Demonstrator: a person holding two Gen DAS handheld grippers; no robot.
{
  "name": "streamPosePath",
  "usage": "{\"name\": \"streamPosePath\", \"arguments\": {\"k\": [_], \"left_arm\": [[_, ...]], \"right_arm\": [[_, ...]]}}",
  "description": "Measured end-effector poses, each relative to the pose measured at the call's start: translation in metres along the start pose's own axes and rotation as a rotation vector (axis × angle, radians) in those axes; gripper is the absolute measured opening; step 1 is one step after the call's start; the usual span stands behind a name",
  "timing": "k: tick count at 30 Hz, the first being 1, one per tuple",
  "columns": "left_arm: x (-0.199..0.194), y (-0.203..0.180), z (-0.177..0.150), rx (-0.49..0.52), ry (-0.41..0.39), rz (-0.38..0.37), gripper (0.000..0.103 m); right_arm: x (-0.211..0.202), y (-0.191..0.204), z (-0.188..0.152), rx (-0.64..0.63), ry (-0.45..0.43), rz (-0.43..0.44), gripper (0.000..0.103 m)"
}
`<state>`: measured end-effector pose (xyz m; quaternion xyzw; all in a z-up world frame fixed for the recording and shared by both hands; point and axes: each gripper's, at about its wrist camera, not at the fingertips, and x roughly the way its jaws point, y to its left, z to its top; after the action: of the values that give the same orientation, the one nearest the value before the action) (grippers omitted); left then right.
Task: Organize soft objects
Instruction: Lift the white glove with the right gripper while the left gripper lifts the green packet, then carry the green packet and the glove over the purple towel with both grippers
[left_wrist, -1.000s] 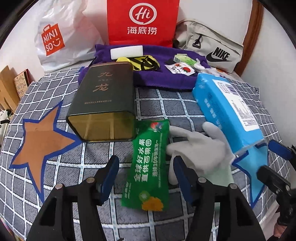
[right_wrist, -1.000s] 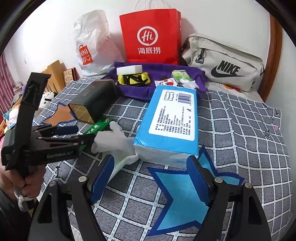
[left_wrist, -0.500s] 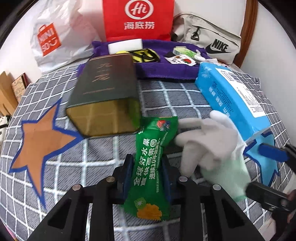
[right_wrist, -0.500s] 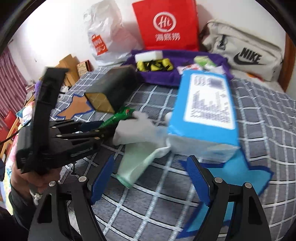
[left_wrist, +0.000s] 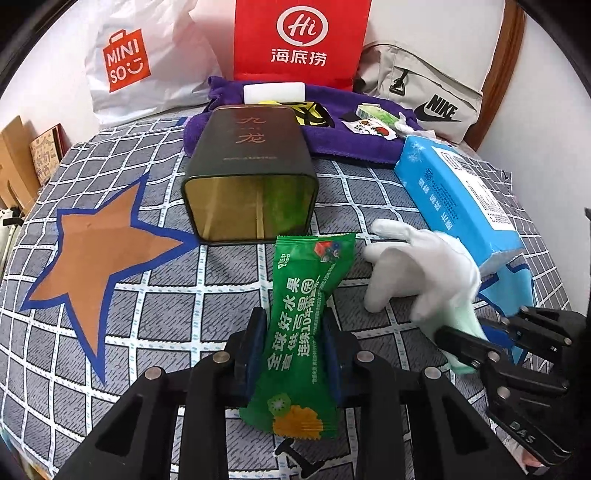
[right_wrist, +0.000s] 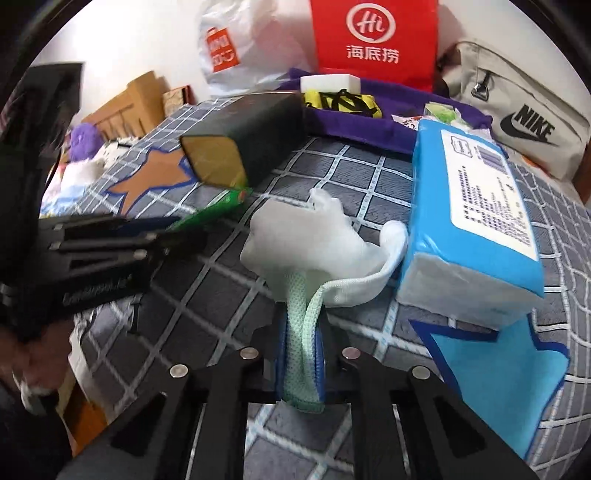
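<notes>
My left gripper (left_wrist: 293, 347) is shut on a green snack packet (left_wrist: 304, 314), squeezing its middle just above the checked cloth. The packet's tip also shows in the right wrist view (right_wrist: 218, 208). My right gripper (right_wrist: 301, 354) is shut on the pale green cuff of a white glove (right_wrist: 314, 240). The glove (left_wrist: 421, 269) lies beside a blue tissue pack (right_wrist: 469, 218), which also shows in the left wrist view (left_wrist: 461, 199). The right gripper (left_wrist: 491, 343) shows at the right of the left wrist view.
A dark tin (left_wrist: 251, 173) lies on its side, open end toward me. Behind it a purple cloth (left_wrist: 354, 144) holds small items. A red bag (left_wrist: 301, 40), a white Miniso bag (left_wrist: 144, 62) and a Nike pouch (left_wrist: 424, 99) stand at the back. An orange star (left_wrist: 96, 254) and a blue star (right_wrist: 506, 373) mark the cloth.
My left gripper closed on the green packet and lifted it slightly. My right gripper moved left from the tissue pack and closed on the glove's cuff.
</notes>
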<state>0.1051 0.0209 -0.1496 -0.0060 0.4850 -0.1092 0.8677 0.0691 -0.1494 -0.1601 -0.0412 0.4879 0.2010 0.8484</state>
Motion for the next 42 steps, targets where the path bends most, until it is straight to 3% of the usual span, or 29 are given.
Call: {"name": "streamPosePath", "arguments": {"k": [5, 13, 16, 18, 22, 30, 34, 37, 41, 42], "left_arm": [[-0.007, 0.007, -0.007, -0.040, -0.002, -0.002, 0.028], [-0.010, 0.021, -0.020, -0.077, 0.018, 0.061, 0.031], [-0.009, 0.018, -0.020, -0.077, 0.019, 0.061, 0.034], [-0.007, 0.015, -0.020, -0.068, 0.023, 0.071, 0.037], [-0.004, 0.010, -0.019, -0.051, 0.014, 0.076, 0.056], [0.002, 0.008, -0.016, -0.035, -0.023, 0.107, 0.056], [0.004, 0.010, -0.014, -0.024, -0.030, 0.117, 0.037], [0.003, 0.013, -0.013, -0.031, -0.032, 0.091, 0.028], [-0.001, 0.016, -0.010, -0.056, -0.028, 0.059, 0.024], [-0.002, 0.016, -0.009, -0.061, -0.029, 0.053, 0.024]], "right_arm": [[-0.020, -0.007, -0.021, 0.003, 0.020, 0.059, 0.012], [-0.051, -0.060, -0.059, 0.120, 0.036, -0.066, 0.012], [-0.059, -0.074, -0.063, 0.144, 0.014, -0.092, 0.034], [-0.063, -0.076, -0.063, 0.144, -0.014, -0.111, 0.069], [-0.058, -0.072, -0.057, 0.132, -0.047, -0.093, 0.081], [-0.019, -0.064, -0.035, 0.137, -0.020, -0.138, 0.082], [-0.011, -0.063, -0.031, 0.131, -0.037, -0.190, 0.082], [-0.012, -0.058, -0.030, 0.108, -0.055, -0.218, 0.072], [-0.017, -0.056, -0.032, 0.090, -0.066, -0.207, 0.043], [-0.019, -0.056, -0.033, 0.091, -0.067, -0.201, 0.041]]}}
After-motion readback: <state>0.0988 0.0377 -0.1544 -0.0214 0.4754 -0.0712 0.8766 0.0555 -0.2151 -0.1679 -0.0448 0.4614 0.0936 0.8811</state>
